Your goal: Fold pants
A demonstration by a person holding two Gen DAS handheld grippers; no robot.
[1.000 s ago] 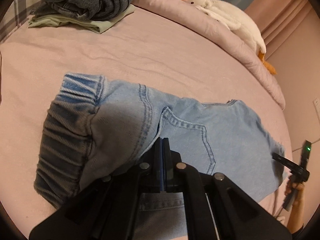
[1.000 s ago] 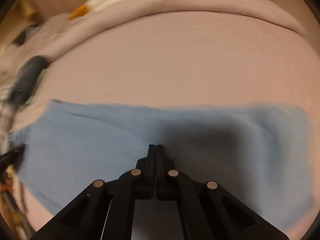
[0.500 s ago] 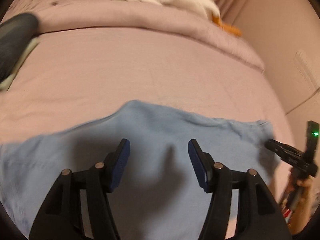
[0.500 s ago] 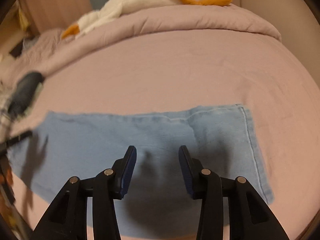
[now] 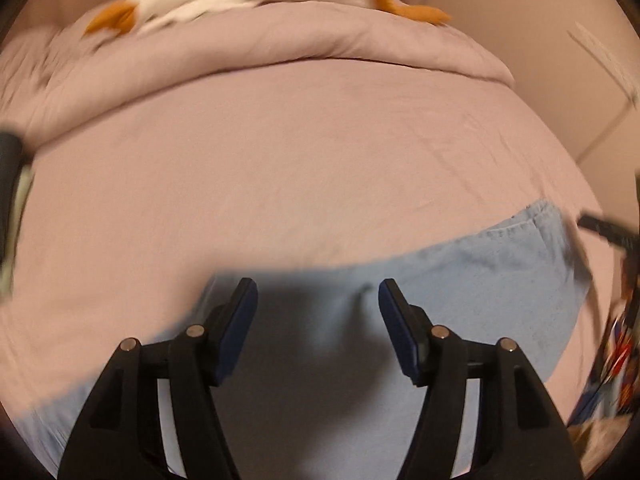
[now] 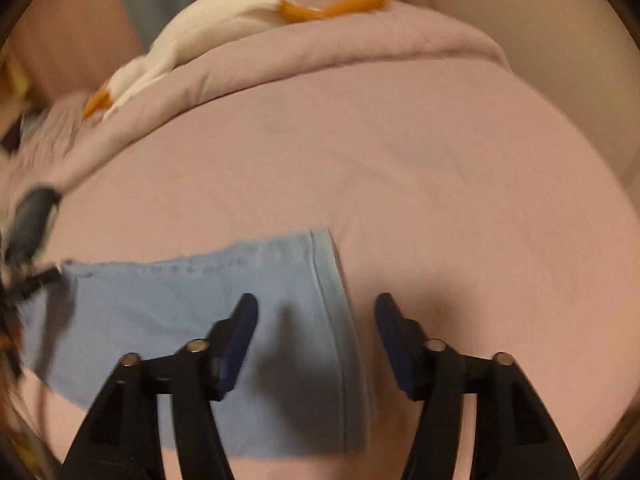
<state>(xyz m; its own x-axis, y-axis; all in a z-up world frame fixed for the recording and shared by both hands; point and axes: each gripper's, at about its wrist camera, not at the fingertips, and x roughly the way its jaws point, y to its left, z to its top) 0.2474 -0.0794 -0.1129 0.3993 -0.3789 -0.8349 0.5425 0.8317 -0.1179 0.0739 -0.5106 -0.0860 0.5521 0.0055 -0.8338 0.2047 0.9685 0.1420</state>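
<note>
Letting go, both grippers, clamped a second earlier, hung over pants (image 5: pixel 480 280) on bed (image 5: pixel 280 160), left gripper (image 5: pixel 314 308) jaws apart and empty, right gripper (image 6: pixel 316 320) jaws opening, empty, only its view showed the hem (image 6: pixel 328 280).

Warm, dim indoor light tinted both fisheye views pinkish. Each claw cast a dark shadow on the jeans (image 5: pixel 500 280). Motion blur smeared the plush goose (image 6: pixel 216 32), and black vignetting curved the edges.
</note>
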